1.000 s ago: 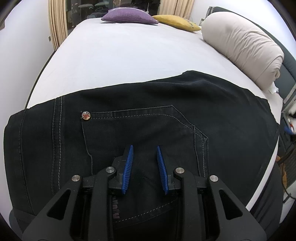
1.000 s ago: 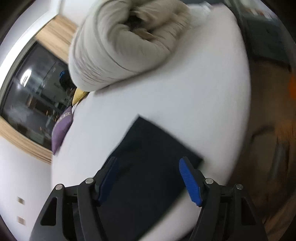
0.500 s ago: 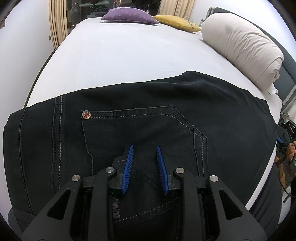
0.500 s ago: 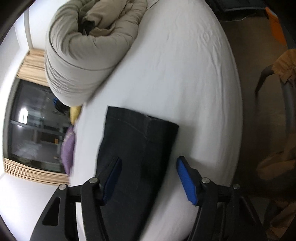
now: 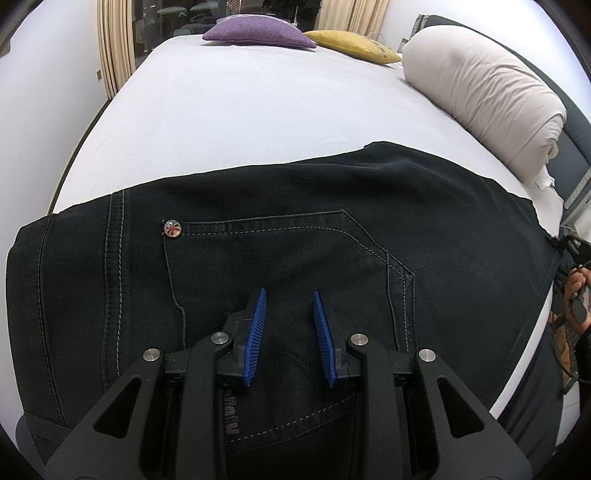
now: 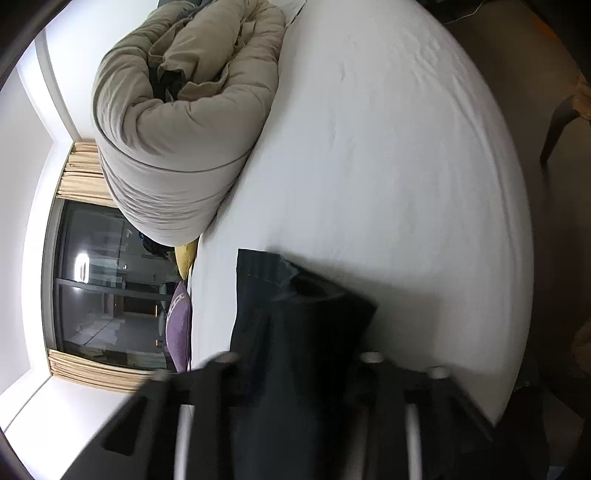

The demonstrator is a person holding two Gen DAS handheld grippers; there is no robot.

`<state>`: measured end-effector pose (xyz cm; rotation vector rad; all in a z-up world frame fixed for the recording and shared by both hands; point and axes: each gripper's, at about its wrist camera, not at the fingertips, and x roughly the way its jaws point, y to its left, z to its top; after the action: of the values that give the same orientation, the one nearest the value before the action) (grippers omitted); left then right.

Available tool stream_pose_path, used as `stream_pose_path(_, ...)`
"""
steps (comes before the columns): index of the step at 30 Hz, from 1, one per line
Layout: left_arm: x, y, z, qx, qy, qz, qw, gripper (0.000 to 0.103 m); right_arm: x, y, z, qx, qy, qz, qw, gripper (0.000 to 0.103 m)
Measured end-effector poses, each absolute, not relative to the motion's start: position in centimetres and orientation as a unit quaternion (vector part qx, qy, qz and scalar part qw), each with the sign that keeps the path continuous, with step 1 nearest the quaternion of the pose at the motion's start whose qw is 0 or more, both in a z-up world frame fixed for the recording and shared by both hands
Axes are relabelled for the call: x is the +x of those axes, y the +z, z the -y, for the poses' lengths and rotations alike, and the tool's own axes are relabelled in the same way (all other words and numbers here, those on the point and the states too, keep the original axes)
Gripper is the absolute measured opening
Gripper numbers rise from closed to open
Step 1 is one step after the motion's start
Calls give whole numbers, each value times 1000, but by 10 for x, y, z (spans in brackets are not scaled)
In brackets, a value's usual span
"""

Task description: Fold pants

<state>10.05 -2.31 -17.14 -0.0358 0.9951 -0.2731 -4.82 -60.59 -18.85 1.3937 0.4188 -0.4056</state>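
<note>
Black jeans [image 5: 295, 236] lie flat across the near end of a white bed [image 5: 258, 110], back pocket and rivet facing up. My left gripper [image 5: 288, 306] hovers over the pocket with its blue pads apart, holding nothing. In the right wrist view the hem end of a pant leg [image 6: 295, 325] drapes over my right gripper [image 6: 295, 369] and hides its fingers. The leg end looks lifted off the sheet and casts a shadow.
A rolled beige duvet [image 5: 480, 92] lies along the bed's right side; it also shows in the right wrist view [image 6: 177, 129]. A purple cushion [image 5: 255, 33] and a yellow cushion [image 5: 351, 44] sit at the far end. Chairs and floor lie beyond the bed edge [image 6: 517, 258].
My right gripper has moved onto the pant leg's hem; its blue pads, visible and apart earlier, are now covered by fabric. The left gripper has not moved.
</note>
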Motion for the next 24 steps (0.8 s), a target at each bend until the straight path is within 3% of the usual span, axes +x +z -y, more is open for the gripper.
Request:
stream_pose_path(7,101,-171,22,-21,-129,-477,869,26,-45,-184,605,617,-184,-200,738,10)
stream_pose_path(13,103,-167,16,-45,-130,-481,866,26,-27,-129,576,517,-174,-239,803,6)
stream_pose_path(14,103,-166,15,-51,-131,-482,865,29,-19,-115,561,480,-165,-252,824,6)
stream_pose_path(16,103,-162,14,-69,-140,-485,861,45,1,-84,514,385,-132,-285,868,6)
stream_pose_path(18,100,-154,15,-93,-151,-479,859,69,17,-59,444,262,-87,-317,907,6)
stream_pose_path(21,100,-144,20,-119,-174,-473,855,76,27,-56,330,76,-12,-351,933,6)
stream_pose_path(24,105,-143,23,-168,-200,-484,835,76,35,-100,254,-71,17,-398,914,5)
